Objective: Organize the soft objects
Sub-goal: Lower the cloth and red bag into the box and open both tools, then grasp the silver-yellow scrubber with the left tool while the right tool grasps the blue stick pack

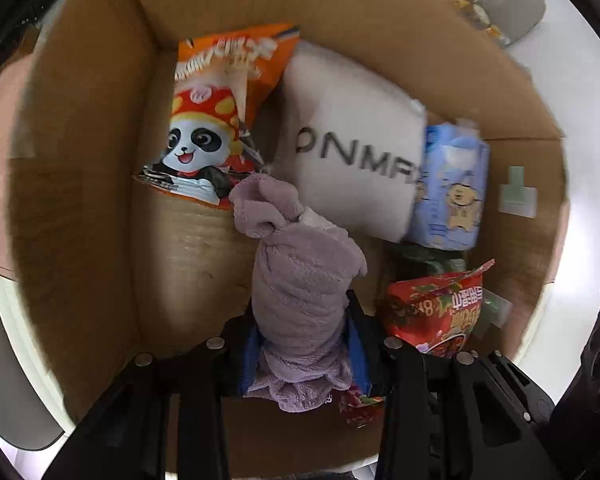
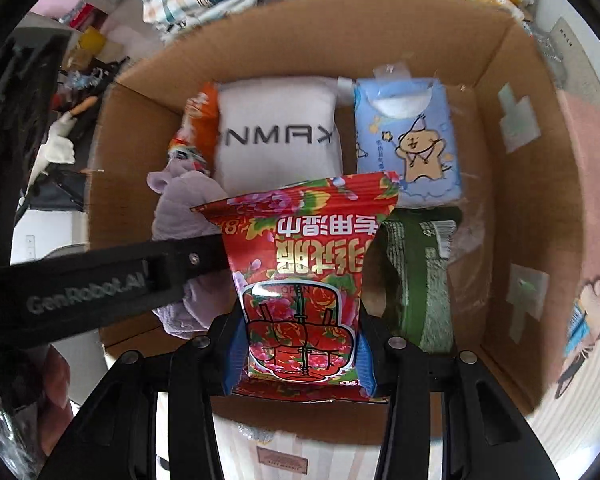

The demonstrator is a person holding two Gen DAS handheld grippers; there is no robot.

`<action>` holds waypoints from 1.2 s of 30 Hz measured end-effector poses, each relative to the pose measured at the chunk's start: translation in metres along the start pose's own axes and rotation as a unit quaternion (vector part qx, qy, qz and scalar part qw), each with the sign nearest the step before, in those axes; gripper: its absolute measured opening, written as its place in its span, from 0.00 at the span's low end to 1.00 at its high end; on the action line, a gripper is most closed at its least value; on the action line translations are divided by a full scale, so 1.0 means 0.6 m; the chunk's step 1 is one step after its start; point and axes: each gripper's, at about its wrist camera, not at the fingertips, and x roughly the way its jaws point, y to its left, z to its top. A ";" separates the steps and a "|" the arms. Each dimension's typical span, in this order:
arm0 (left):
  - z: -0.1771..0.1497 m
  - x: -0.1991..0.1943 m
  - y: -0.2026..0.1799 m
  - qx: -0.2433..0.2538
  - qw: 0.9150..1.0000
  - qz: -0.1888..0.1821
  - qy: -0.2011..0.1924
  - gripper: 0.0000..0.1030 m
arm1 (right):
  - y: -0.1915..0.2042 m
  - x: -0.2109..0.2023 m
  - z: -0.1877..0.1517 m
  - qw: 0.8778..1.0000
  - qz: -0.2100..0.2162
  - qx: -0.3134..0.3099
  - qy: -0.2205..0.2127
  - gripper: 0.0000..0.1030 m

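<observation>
Inside one cardboard box (image 2: 532, 208), the left gripper (image 1: 300, 344) clamps one fuzzy lilac towel (image 1: 300, 280) while the right gripper (image 2: 300, 356) pinches one glossy red floral wet-wipes pack (image 2: 304, 264).

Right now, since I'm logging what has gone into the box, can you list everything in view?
cardboard box: one, brown, holds everything
white pillow: one, back middle
orange panda bag: one, back left
blue tissue pack: one, back right
green packet: one, front right
purple towel: one, in the left gripper
red floral pack: one, in the right gripper
left gripper: black, shut
right gripper: black, shut
</observation>
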 end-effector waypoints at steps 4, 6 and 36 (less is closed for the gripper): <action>0.005 0.022 0.002 0.000 1.000 -0.007 0.016 0.35 | -0.014 0.034 0.013 1.000 0.005 0.014 0.018 0.45; 0.006 0.030 -0.002 0.006 1.000 -0.007 0.025 0.35 | -0.019 0.044 0.017 1.000 0.008 0.016 0.022 0.46; -0.216 -0.194 -0.040 0.070 0.960 0.123 -0.240 0.99 | -0.005 -0.177 -0.097 0.984 -0.109 -0.033 -0.135 1.00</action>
